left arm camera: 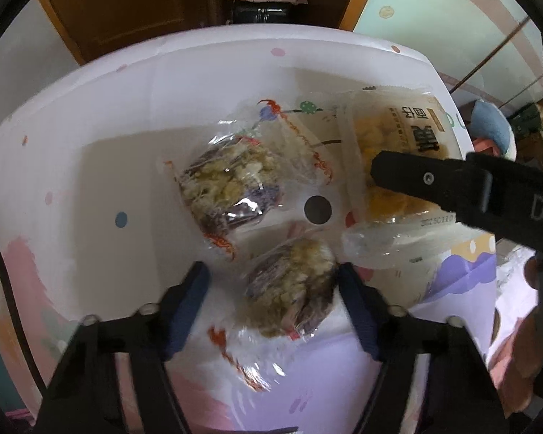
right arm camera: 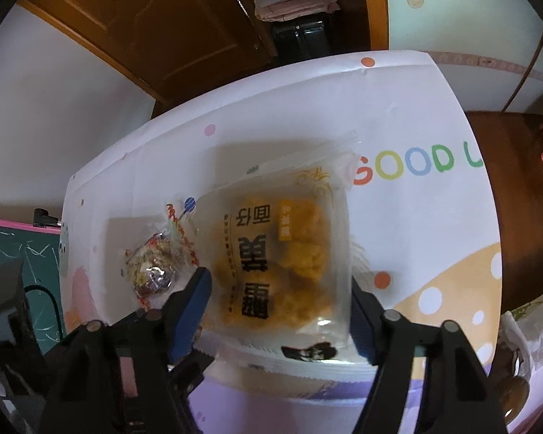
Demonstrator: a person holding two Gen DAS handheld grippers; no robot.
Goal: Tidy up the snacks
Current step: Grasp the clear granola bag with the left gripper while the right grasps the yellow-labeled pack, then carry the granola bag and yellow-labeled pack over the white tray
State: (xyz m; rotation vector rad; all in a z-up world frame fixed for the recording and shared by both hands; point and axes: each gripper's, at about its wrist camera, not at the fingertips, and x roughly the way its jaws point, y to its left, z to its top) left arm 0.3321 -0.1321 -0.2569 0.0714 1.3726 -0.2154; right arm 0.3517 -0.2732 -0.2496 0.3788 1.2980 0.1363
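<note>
Inside the white bin (left arm camera: 90,115), the left gripper (left arm camera: 273,282) stands spread around a near wrapped snack (left arm camera: 289,289), only its right pad touching. The right gripper (right arm camera: 280,311) straddles the yellow snack bag (right arm camera: 282,264), right of another wrapped snack (right arm camera: 155,271); whether its pads press I can't tell.

Both handheld grippers point steeply downward. The left gripper (left arm camera: 273,280) has its jaws parted, the right blue pad touching a wrapped snack while the left pad stands clear. The right gripper (right arm camera: 280,296) straddles a packet, jaws parted; its black finger reaches into the left camera's view.
</note>
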